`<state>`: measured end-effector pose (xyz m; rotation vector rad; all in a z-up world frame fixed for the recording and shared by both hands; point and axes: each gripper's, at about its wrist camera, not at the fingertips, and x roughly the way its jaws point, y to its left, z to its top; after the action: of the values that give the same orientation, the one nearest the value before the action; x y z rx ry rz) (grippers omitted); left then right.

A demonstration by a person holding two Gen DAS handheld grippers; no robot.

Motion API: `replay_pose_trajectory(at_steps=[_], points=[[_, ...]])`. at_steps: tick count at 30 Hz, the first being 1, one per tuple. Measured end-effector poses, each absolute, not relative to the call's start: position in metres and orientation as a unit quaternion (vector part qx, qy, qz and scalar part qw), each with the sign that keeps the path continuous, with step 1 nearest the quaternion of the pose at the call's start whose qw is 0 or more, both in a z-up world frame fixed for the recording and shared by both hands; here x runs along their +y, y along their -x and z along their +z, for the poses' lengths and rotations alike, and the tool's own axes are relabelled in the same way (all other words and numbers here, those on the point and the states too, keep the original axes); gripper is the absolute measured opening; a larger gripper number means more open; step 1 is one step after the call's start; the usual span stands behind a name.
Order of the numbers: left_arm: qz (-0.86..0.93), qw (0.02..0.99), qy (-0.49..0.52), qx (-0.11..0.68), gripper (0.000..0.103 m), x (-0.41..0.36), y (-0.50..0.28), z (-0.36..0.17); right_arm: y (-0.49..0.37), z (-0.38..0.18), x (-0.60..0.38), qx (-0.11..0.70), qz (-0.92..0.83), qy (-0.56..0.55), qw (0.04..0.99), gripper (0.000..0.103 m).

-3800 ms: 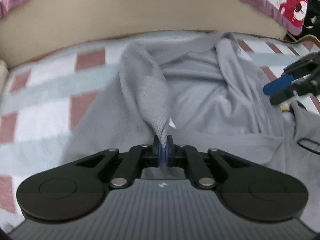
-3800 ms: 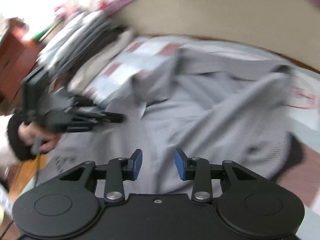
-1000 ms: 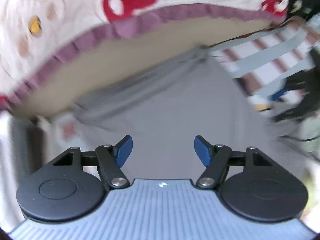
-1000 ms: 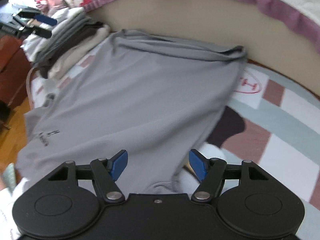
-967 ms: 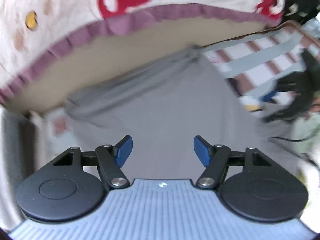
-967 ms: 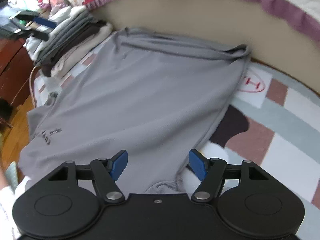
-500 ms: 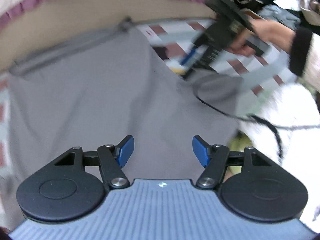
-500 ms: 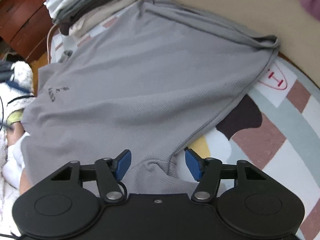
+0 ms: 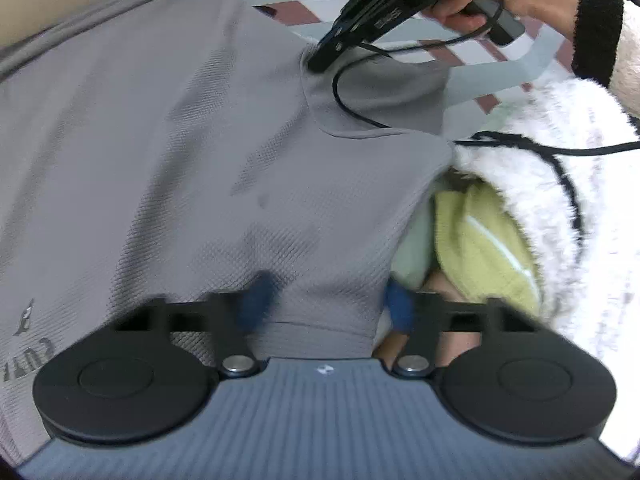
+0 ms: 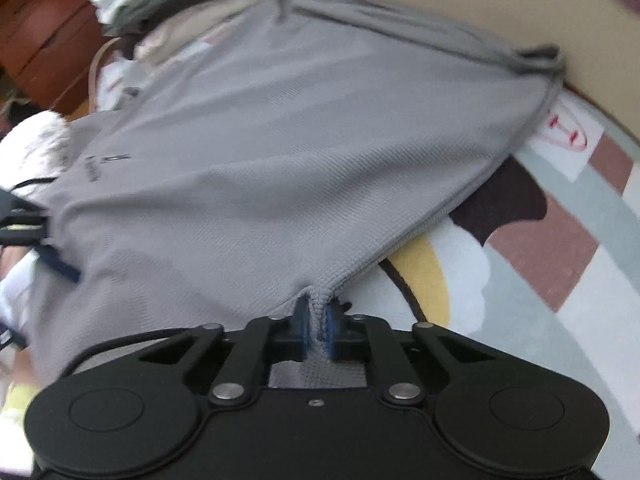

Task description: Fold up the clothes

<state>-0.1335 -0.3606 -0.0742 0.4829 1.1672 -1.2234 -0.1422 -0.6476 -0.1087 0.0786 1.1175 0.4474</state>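
Grey shirt (image 10: 304, 152) lies spread flat on the patterned bed cover (image 10: 560, 264), its far hem bunched against the beige bolster (image 10: 440, 4). A stack of folded clothes (image 10: 168, 12) sits at the far left corner.

Right hand-held gripper (image 10: 318, 326): pads clamped on a pinch of shirt edge at the near right corner. Left hand-held gripper (image 9: 326, 306): fingers spread apart, straddling the near edge of the cloth (image 9: 200, 140), nothing held; view is blurred.

Judgement: the step looks like securing the near edge at two points. To do it well, the left should close on the edge at a matching spot, taking both layers, not the person's white fleece sleeve (image 9: 560, 184) just beside it. Keep the cloth taut between the grips so the fold line runs straight. Watch the black cable (image 9: 360, 112) trailing across the shirt.
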Motion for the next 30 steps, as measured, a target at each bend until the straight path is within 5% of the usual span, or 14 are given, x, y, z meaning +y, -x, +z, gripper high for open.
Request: replay_pose_trajectory(at_steps=[3,11,14,19,30], points=[[-0.534,0.616,-0.158,0.558,0.005,-0.352,0.122,-0.064,0.151,-0.081,-0.659,0.542,0.219,-0.004,0.811,0.008],[-0.513,0.608,-0.122,0.594,0.006,-0.354,0.117,-0.076,0.138,-0.103,-0.67,0.604,0.158,-0.054,0.779,0.007],[-0.508,0.612,-0.116,0.594,0.008,-0.349,0.113,-0.071,0.13,-0.104,-0.665,0.584,0.14,-0.074,0.796,0.015],[-0.499,0.631,-0.128,0.58,0.039,-0.346,0.112,-0.053,0.12,-0.07,-0.657,0.519,0.12,-0.085,0.842,0.036],[-0.411,0.717,-0.166,0.538,0.058,-0.301,0.078,-0.005,0.107,-0.032,-0.561,0.494,0.251,-0.053,0.831,0.041]])
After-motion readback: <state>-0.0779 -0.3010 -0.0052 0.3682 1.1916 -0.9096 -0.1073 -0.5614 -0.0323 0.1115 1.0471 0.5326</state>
